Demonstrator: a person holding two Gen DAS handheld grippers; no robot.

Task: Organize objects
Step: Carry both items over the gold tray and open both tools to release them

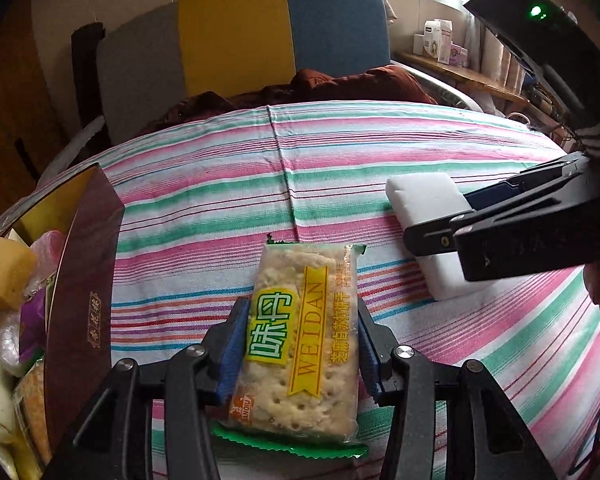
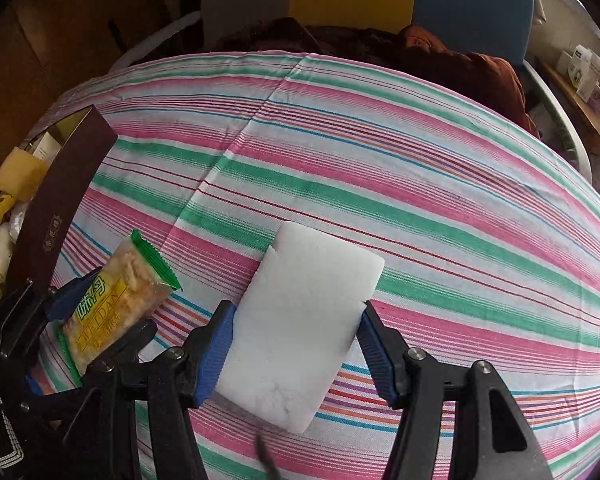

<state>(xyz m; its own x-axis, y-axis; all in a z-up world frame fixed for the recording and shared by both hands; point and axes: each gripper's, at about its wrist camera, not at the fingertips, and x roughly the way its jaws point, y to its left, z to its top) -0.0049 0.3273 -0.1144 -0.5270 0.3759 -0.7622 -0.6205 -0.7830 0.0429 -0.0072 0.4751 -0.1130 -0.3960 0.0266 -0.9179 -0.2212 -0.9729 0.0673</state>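
A clear cracker packet [image 1: 300, 344] with green ends and a yellow label sits between the blue pads of my left gripper [image 1: 302, 320], which is shut on its long sides just above the striped cloth [image 1: 220, 200]. The right wrist view shows the same packet [image 2: 112, 308] in the left gripper [image 2: 108, 312] at lower left. A white foam block [image 2: 300, 320] is held by its two edges in my right gripper [image 2: 296, 312], low over the cloth. From the left wrist the block [image 1: 424, 196] and right gripper [image 1: 448, 216] appear at the right.
A dark maroon box [image 1: 84, 280] with a gold inside stands open at the left edge, holding a yellow sponge [image 1: 2, 272] and several packets. Beyond the cloth are a grey, yellow and blue chair back [image 1: 236, 36], brown fabric [image 1: 340, 84] and a shelf with small boxes [image 1: 440, 44].
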